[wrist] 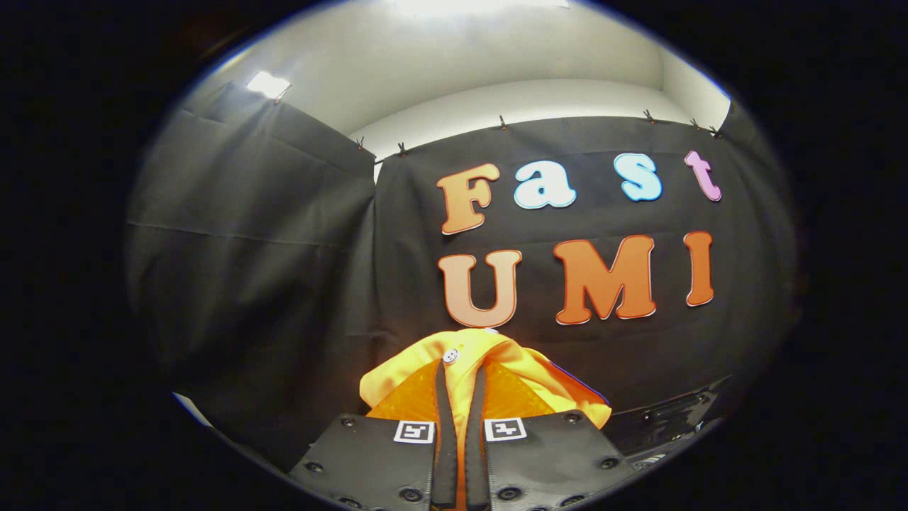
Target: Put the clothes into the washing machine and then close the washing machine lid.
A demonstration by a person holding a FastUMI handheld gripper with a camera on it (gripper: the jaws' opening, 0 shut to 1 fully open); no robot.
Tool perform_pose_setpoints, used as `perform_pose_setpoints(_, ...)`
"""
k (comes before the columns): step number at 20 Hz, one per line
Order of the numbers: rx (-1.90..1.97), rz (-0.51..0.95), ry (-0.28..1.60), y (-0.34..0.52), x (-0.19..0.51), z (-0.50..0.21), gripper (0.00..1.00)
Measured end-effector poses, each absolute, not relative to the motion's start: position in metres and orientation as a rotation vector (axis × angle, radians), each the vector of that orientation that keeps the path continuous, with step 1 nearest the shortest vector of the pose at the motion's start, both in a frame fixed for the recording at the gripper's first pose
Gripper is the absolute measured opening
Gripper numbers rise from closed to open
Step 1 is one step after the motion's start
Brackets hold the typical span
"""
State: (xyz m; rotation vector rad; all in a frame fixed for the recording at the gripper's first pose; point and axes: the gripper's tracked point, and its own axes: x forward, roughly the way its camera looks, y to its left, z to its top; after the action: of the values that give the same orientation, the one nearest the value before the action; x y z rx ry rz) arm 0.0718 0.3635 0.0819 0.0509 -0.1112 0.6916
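Note:
A yellow-orange garment (489, 355) with a small white button hangs bunched between my fingers, lifted in the air in front of the booth's black cloth wall. My gripper (461, 380) is shut on it, the two fingers (445, 419) pressed close together with a thin fold of the fabric between them. The cloth spills out to both sides and over the fingertips. A dark glossy surface (674, 419) shows low to the right beyond the garment; I cannot tell whether it is the washing machine.
The black cloth wall (298, 270) hangs close ahead and wraps round to the left. Above it is a white wall and a bright ceiling light (268, 84). A pale strip (191, 409) shows low at the left.

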Motion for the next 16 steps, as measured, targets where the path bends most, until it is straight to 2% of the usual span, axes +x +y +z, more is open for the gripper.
perform_pose_setpoints(5,0.066,0.611,-0.170,0.277,0.089,0.097,0.12)
perform_pose_setpoints(11,0.087,0.583,-0.183,0.164,0.121,0.098,0.12)
perform_pose_setpoints(16,0.082,0.547,-0.154,0.084,0.150,0.076,0.12)
